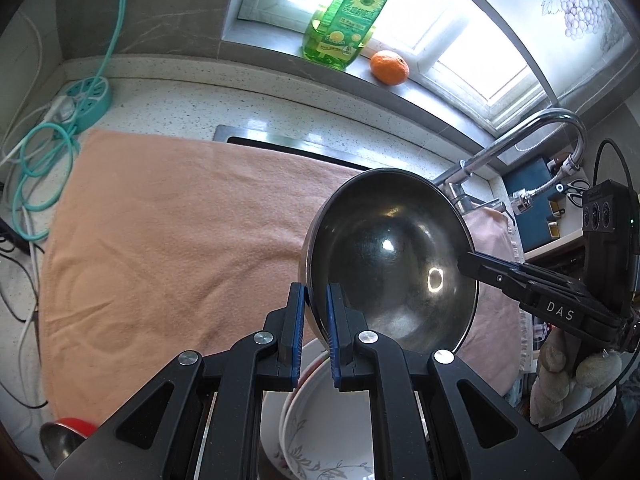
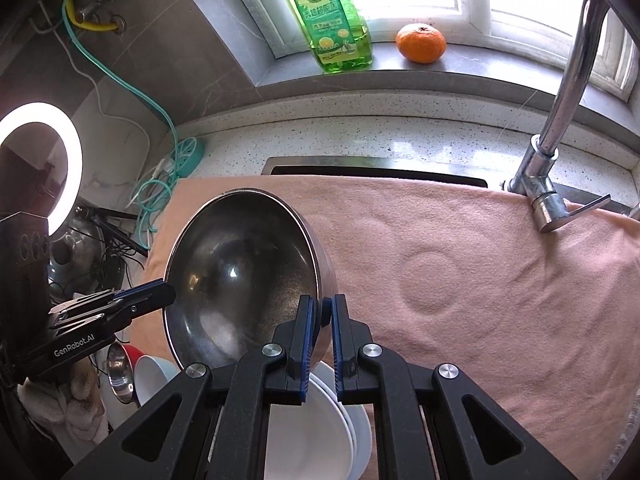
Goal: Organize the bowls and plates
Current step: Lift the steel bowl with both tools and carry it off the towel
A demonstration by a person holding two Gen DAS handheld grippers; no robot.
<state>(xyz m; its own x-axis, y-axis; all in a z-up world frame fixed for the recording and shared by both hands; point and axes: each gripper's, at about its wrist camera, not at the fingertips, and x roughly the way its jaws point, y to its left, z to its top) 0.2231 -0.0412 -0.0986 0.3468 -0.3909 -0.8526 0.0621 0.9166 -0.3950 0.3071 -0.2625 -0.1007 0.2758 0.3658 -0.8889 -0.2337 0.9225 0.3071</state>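
Observation:
A steel bowl point(image 1: 390, 260) is held tilted in the air above the pink towel point(image 1: 180, 240). My left gripper point(image 1: 316, 292) is shut on its left rim. My right gripper point(image 2: 322, 308) is shut on the opposite rim of the steel bowl point(image 2: 240, 276). The right gripper also shows in the left wrist view point(image 1: 464, 262), and the left gripper shows in the right wrist view point(image 2: 170, 294). White plates with a floral print point(image 1: 320, 420) lie stacked under the bowl. They also show in the right wrist view point(image 2: 312, 420).
A red bowl point(image 1: 74, 426) and a small steel bowl point(image 2: 120, 372) sit at the near left beside a white bowl point(image 2: 152, 376). A faucet point(image 2: 560, 120), green soap bottle point(image 2: 328, 12) and orange point(image 2: 421, 43) stand behind. A power strip with cables point(image 1: 84, 100) lies at far left.

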